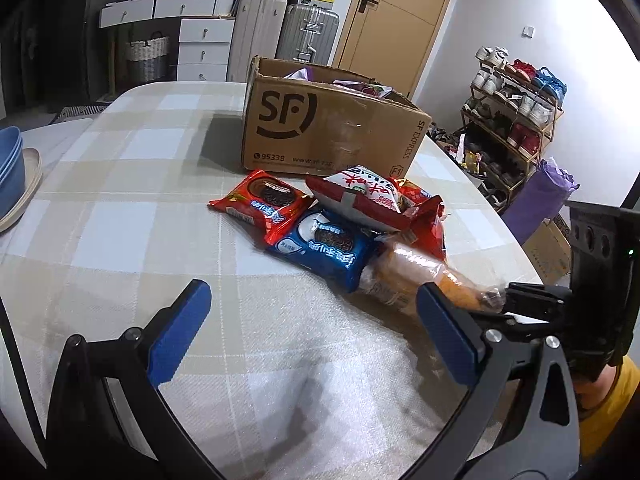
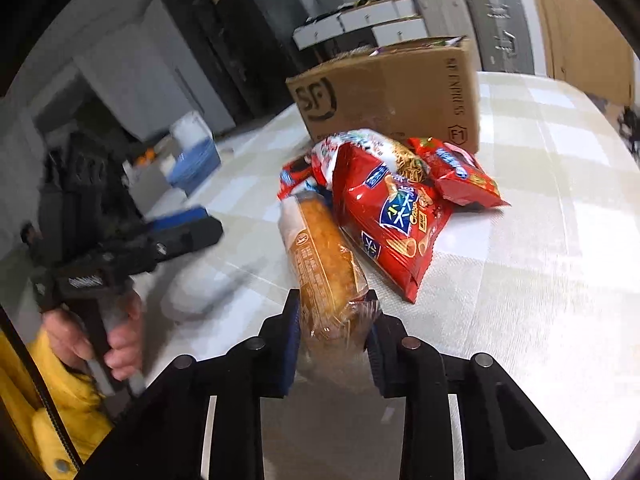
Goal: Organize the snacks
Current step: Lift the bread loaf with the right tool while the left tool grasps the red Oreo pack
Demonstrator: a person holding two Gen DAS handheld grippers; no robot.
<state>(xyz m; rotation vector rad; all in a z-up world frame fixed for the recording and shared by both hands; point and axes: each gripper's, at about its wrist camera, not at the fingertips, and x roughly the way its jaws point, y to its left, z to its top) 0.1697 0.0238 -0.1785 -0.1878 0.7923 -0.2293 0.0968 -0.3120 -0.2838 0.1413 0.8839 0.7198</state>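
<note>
1. Cardboard box (image 1: 332, 128) sits on the counter (image 1: 120, 184) toward the far edge, with a few packets poking out the top.
2. Snack pile (image 1: 332, 220) is right in front of the box, basically touching it.
3. In the pile, one cookie pack (image 1: 262, 200) lies on the left, another cookie pack (image 1: 328, 246) just in front of it, and a chip bag (image 1: 360, 196) is stacked on top.
4. Wrapped cake roll (image 2: 320, 256) lies at the near side of the pile, its near end between the right gripper (image 2: 334, 344) pads.
5. Left gripper (image 1: 312, 332) is over bare counter, left of the roll.
6. Stacked bowls (image 1: 12, 164) are at the left edge.
</note>
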